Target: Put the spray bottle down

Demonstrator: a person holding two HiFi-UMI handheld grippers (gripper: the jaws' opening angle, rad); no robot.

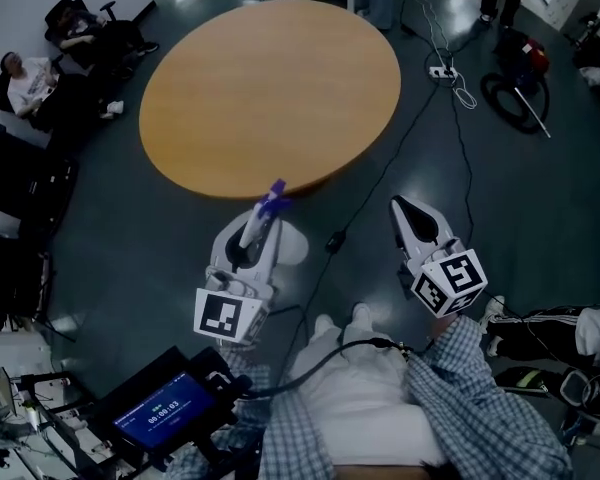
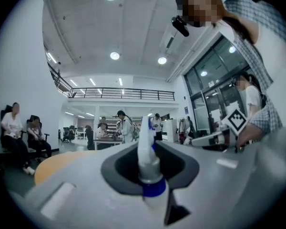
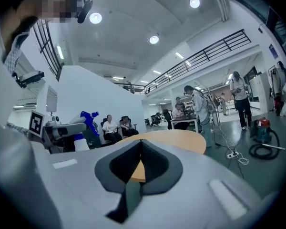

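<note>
Spray bottle sits clamped in your left gripper, at the lower centre-left of the head view, held in the air just short of the near edge of the round table, with dark floor beneath it. The jaws close on its neck at the blue collar, and the white-and-blue spray head pokes out beyond them. It is likely thin, smooth plastic: stiff at the neck, squashy and slippery on the body, so the neck under the head looks the sound place to hold. Your right gripper, at the lower centre-right, has its jaws together on nothing. Most of the bottle's body is hidden by the gripper, so you can't tell how full it is, nor how heavy
</note>
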